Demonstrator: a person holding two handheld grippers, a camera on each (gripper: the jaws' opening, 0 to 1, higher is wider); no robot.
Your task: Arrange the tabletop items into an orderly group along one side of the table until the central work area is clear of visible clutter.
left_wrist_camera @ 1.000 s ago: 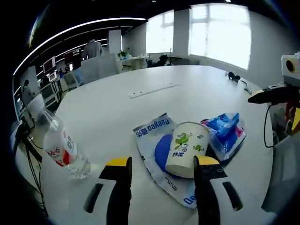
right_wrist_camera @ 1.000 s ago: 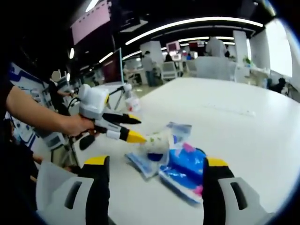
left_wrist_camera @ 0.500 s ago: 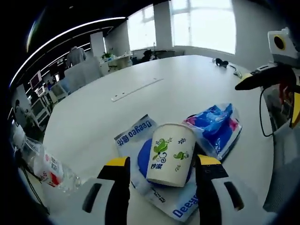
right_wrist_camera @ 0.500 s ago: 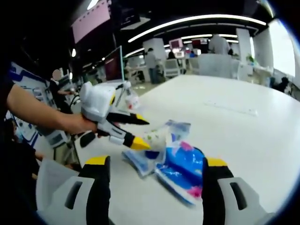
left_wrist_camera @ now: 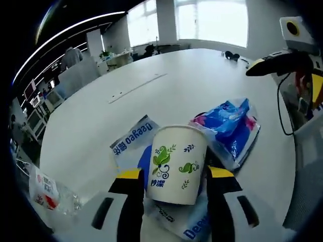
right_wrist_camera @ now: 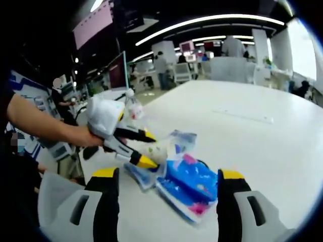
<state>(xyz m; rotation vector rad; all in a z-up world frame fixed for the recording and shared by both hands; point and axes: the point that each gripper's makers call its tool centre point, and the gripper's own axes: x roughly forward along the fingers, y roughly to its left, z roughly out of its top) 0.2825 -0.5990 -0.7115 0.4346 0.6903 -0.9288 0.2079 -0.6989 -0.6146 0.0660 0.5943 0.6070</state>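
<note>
paper cup [left_wrist_camera: 175, 164] sits between the left hand-held gripper [left_wrist_camera: 171, 177] wide-open jaws.

Beyond the white table [left_wrist_camera: 192, 70], bright windows [left_wrist_camera: 212, 22] and ceiling light strips [right_wrist_camera: 202, 22] line the office.

I see a white paper cup [left_wrist_camera: 176, 164] printed with green leaf sprigs and small blue lettering. Under it lies a pale blue-and-white packet [left_wrist_camera: 132, 142] with dark blue letters and a deep blue round patch. Beside it, a bright blue wrapper [left_wrist_camera: 229, 126] shows pink and white touches. The clear bottle [left_wrist_camera: 48, 191] wears a white label with red marks. My left gripper [left_wrist_camera: 172, 174] has yellow tips on black; the bench [left_wrist_camera: 166, 96] is plain white.
</note>
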